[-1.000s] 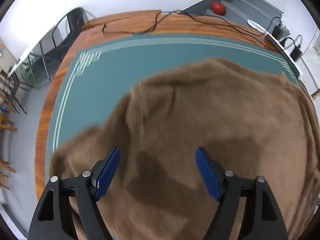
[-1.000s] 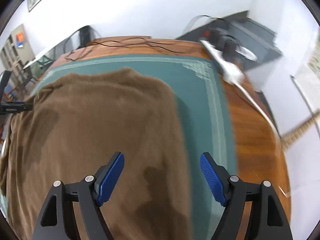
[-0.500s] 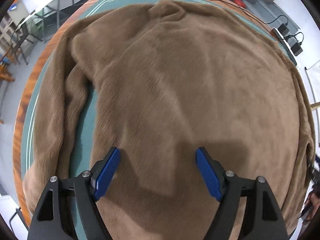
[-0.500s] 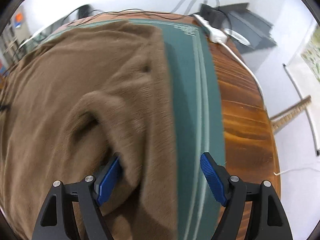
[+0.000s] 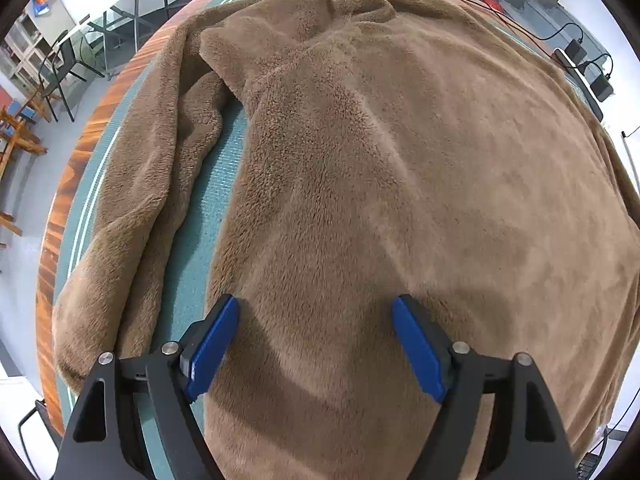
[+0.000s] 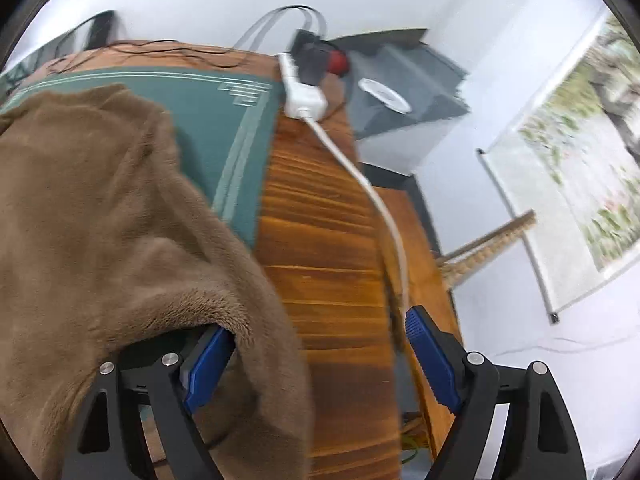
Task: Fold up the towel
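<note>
- Left wrist view: the left gripper is hovering low over the brown towel with its jaws spread wide and grasping nothing; the two blue pads are standing well apart, one at the towel's left edge and one over the middle of the cloth.
- The towel is lying spread over the green mat on the wooden table; it is covering most of the mat; a long rumpled fold of the towel is lying along the left side, and a strip of bare mat is showing between this fold and the main part.
- Black cables are running along the far edge of the table.
- Right wrist view: the right gripper is also standing with jaws wide apart, clamping nothing; the towel is draping over its left pad and touching it, while the right pad is hanging free over the bare wood of the table.
- A white power strip is lying at the far corner of the table, just beside the mat; its white cable is running along the table's right edge.
</note>
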{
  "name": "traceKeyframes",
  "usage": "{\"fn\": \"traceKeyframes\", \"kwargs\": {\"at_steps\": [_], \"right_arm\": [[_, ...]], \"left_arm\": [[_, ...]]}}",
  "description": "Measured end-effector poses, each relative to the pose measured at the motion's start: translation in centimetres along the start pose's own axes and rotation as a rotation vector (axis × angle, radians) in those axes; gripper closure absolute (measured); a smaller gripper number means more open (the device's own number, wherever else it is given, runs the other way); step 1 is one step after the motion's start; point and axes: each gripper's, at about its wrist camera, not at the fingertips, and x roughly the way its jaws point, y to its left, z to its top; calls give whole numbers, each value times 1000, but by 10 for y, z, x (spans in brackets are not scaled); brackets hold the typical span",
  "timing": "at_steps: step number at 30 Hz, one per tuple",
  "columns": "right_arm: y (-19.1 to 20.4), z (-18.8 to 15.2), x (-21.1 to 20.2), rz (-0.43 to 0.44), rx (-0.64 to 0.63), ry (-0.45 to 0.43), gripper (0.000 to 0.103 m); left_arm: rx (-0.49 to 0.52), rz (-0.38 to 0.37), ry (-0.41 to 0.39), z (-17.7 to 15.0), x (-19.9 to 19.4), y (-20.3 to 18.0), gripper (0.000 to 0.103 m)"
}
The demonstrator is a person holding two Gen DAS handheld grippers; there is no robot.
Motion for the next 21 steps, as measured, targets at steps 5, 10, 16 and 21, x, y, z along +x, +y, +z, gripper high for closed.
{"fn": "traceKeyframes", "kwargs": {"at_steps": [5, 10, 16, 21], "right_arm": [[30, -49, -80, 229, -49, -152, 18], [74, -119, -149, 498, -180, -188, 18], [121, -187, -183, 656, -398, -108, 18], [142, -230, -189, 752, -530, -2, 18]], "left_arm": [[17, 11, -29, -8, -18, 7, 20], [10, 17, -20, -34, -31, 14, 20], [-8, 32, 7, -63, -33, 23, 20], [-41, 44, 25, -84, -32, 34, 20]]}}
